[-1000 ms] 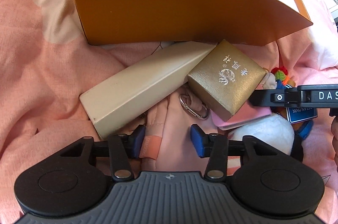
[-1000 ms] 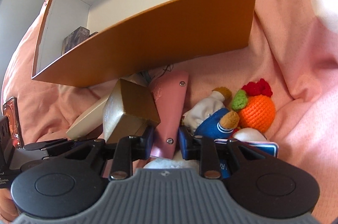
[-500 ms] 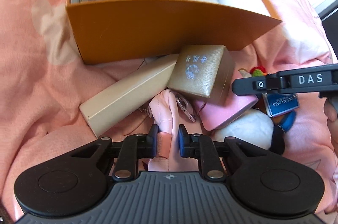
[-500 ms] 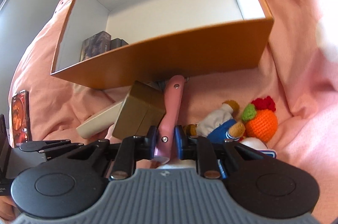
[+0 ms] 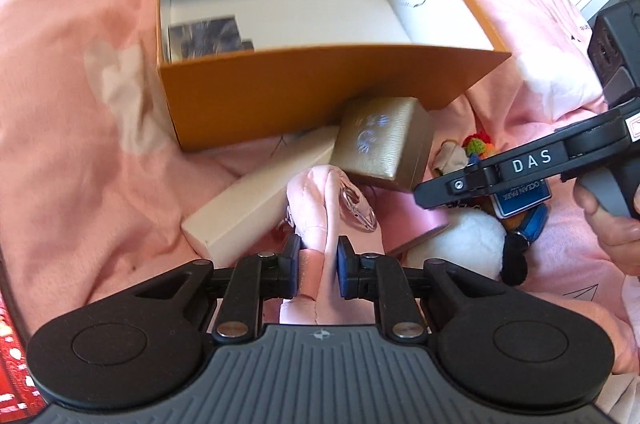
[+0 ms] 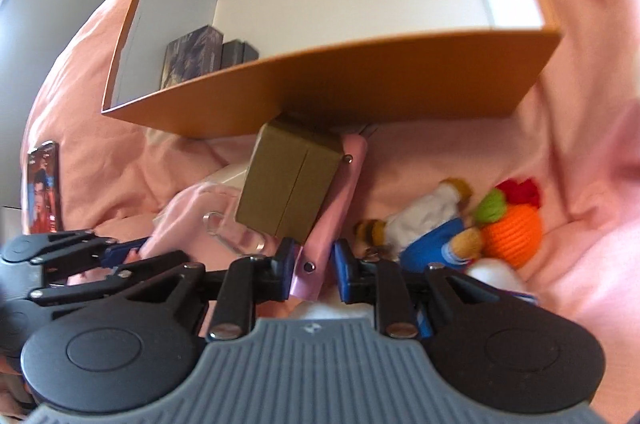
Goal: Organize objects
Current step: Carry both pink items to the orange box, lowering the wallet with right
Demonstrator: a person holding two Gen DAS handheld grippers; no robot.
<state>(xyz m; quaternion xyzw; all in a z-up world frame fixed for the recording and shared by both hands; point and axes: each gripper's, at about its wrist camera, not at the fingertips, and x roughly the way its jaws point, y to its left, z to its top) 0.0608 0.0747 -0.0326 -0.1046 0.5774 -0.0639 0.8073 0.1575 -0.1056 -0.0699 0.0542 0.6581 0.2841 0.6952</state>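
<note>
Your left gripper (image 5: 319, 274) is pinching a fold of the pale pink pouch (image 5: 320, 208), both blue pads pressed against the fabric, with its metal clip (image 5: 358, 210) dangling just beyond the tips. A second ago those jaws were standing wide around the same fabric; now they are clamped on it and the pouch is lifting off the pink bedding (image 5: 80, 144).

Your right gripper (image 6: 313, 269) is straddling the lower end of the pink snap case (image 6: 332, 220). The left pad is touching it, a sliver of gap is showing at the right pad, and its jaws have just been opening slightly with the case between them. The case is standing more upright than before.

Count beyond the tips: one gold box (image 5: 382, 140) leaning on the case, one long cream box (image 5: 260, 208) lying beside it, one orange carton (image 5: 320, 96) open behind them. Inside the carton two dark booklets (image 6: 192, 58) are standing in the left corner. To the right you are looking at one small doll in blue (image 6: 432, 224), one orange crocheted fruit (image 6: 512, 228) and one white plush (image 5: 460, 248). One printed card (image 6: 44, 190) is lying far left
</note>
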